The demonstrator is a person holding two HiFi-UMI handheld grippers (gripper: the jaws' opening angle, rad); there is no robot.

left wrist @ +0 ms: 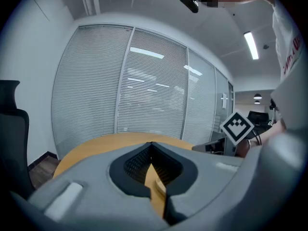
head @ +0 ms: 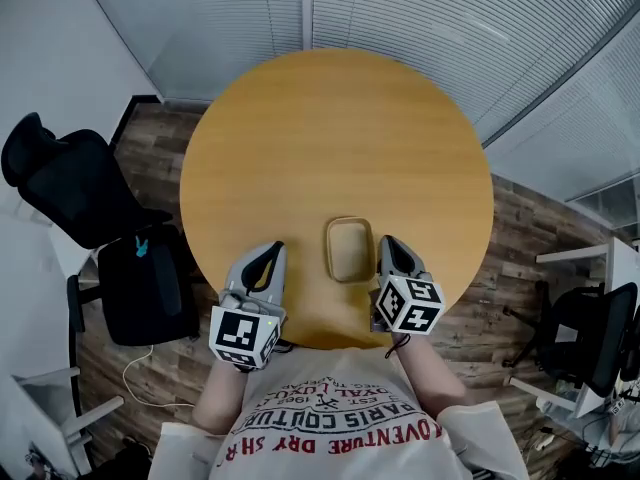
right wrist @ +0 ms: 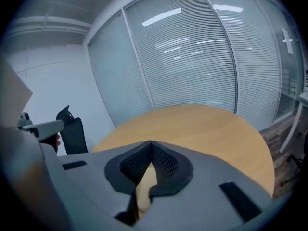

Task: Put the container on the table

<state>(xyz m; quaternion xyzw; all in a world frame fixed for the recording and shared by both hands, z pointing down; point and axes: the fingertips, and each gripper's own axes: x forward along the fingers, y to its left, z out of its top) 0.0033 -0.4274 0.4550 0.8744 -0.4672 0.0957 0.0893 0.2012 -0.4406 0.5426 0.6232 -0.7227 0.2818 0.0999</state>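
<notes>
The container (head: 349,249) is already sitting on the counter (head: 330,118), the left gripper (head: 274,251) and right gripper (head: 386,242) are flanking it with fingers pressed together on nothing, so the task is looking finished.

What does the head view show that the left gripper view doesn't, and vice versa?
Head view only: the container's full outline, lying on the table between the left hand-held gripper and the right hand-held gripper. Left gripper view only: a ceiling light, and the left jaws meeting at their tips with nothing clamped. Both: the round table, the blinds, and a black chair at the left.
</notes>
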